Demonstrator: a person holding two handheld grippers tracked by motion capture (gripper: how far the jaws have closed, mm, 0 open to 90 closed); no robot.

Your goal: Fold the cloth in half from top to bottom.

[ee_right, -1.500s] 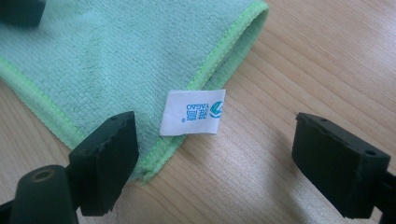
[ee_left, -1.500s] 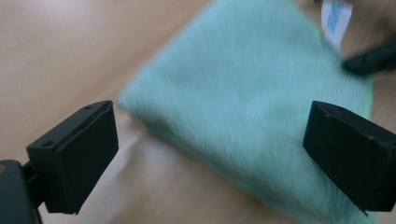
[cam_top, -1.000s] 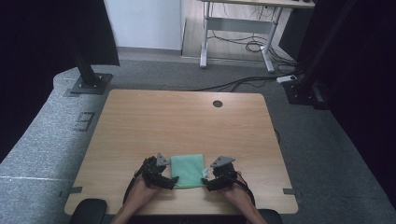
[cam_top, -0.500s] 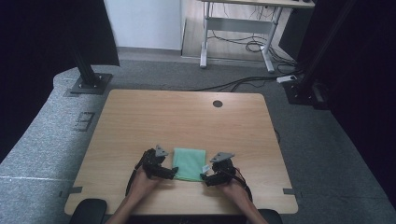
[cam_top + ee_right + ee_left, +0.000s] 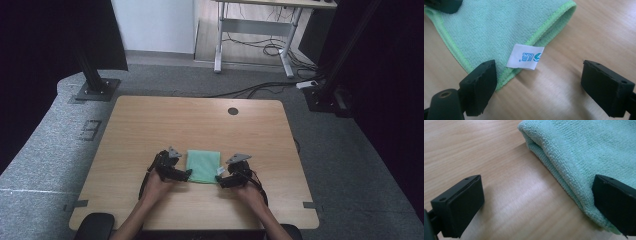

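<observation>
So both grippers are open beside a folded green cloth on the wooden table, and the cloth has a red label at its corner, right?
Nearly. The label is white with blue print, not red, as the right gripper view shows. The rest holds: the left gripper and right gripper are open beside the folded green cloth on the wooden table.

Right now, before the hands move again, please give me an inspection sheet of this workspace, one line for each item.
Surface: wooden table, pale grain, with a round cable hole near the far edge.
Job's things: green cloth, folded, flat near the near edge; white label at one corner.
Clutter: nothing seen on the table.
Grippers: left gripper open at the cloth's folded edge; right gripper open around the labelled corner.
Cables: floor cables behind the table.
Surroundings: grey carpet, black stand base, white desk frame.
</observation>
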